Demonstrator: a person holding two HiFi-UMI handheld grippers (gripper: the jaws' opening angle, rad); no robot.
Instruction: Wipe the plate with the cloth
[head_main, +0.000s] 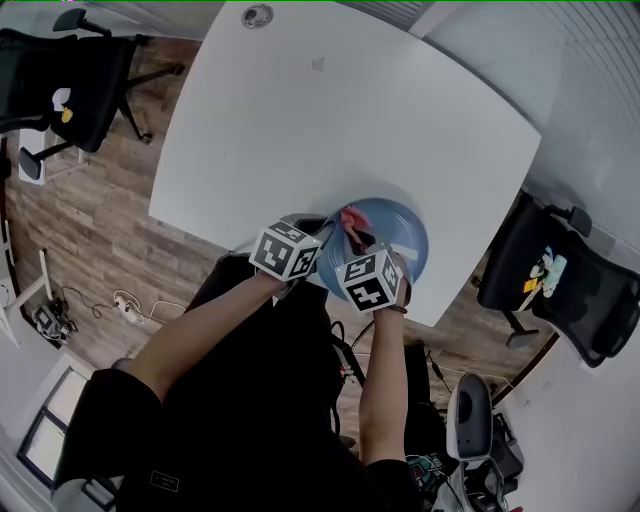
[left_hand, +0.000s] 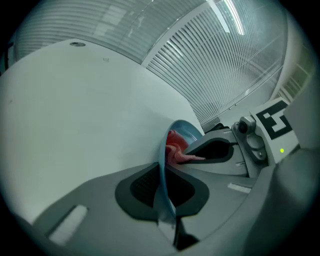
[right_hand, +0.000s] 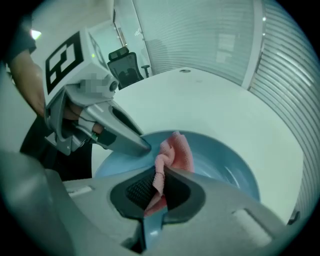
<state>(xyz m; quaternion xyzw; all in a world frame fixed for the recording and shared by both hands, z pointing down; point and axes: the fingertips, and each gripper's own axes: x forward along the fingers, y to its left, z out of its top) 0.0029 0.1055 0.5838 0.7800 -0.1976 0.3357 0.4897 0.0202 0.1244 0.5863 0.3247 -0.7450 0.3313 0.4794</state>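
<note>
While the left hand-held gripper (left_hand: 164, 186) clamps the stiff-looking round blue plate (left_hand: 184, 131) by its rim, the right hand-held gripper (right_hand: 159, 186) pinches the limp pink cloth (right_hand: 176, 152).

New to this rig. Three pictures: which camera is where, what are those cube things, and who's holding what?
No robot here: a person holds a two-jaw gripper in each hand, and the marker cubes are part of the grippers. The head view looks down from the person's head. The other two cameras ride on the grippers, looking along their jaws. A blue plate is at the near edge of the white table. The left gripper clamps its rim. The right gripper pinches a pink cloth on the plate.
</note>
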